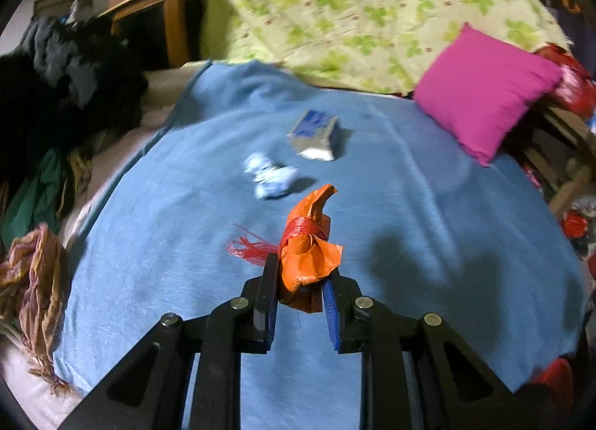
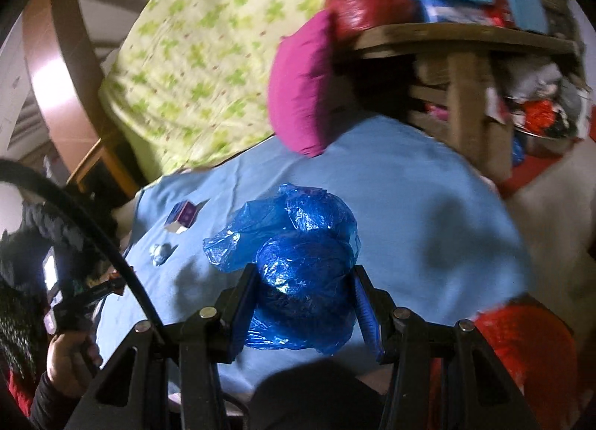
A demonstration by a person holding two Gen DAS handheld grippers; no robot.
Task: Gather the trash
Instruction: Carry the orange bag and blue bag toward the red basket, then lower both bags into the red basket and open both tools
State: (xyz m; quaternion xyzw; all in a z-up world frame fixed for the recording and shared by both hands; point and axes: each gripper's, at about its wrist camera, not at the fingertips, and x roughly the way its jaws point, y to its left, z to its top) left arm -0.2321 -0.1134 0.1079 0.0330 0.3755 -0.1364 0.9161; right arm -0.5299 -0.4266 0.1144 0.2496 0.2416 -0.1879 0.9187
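Note:
My left gripper (image 1: 302,270) is shut on an orange wrapper (image 1: 308,243) tied with red string, held above the blue blanket (image 1: 409,225). Ahead on the blanket lie a crumpled white-and-blue paper (image 1: 269,177) and a small blue-and-white carton (image 1: 316,135). My right gripper (image 2: 304,283) is shut on a blue plastic bag (image 2: 298,262), which bulges between the fingers. The carton (image 2: 180,217) and the crumpled paper (image 2: 161,253) lie to the left in the right wrist view. The left gripper's tip and the hand holding it show at the lower left there.
A magenta pillow (image 1: 484,92) lies at the blanket's far right, also in the right wrist view (image 2: 301,94). A green-patterned quilt (image 1: 354,9) is behind. Dark clothes (image 1: 63,87) pile at the left. A cluttered wooden shelf (image 2: 465,68) stands right. A red bag (image 2: 521,348) sits near right.

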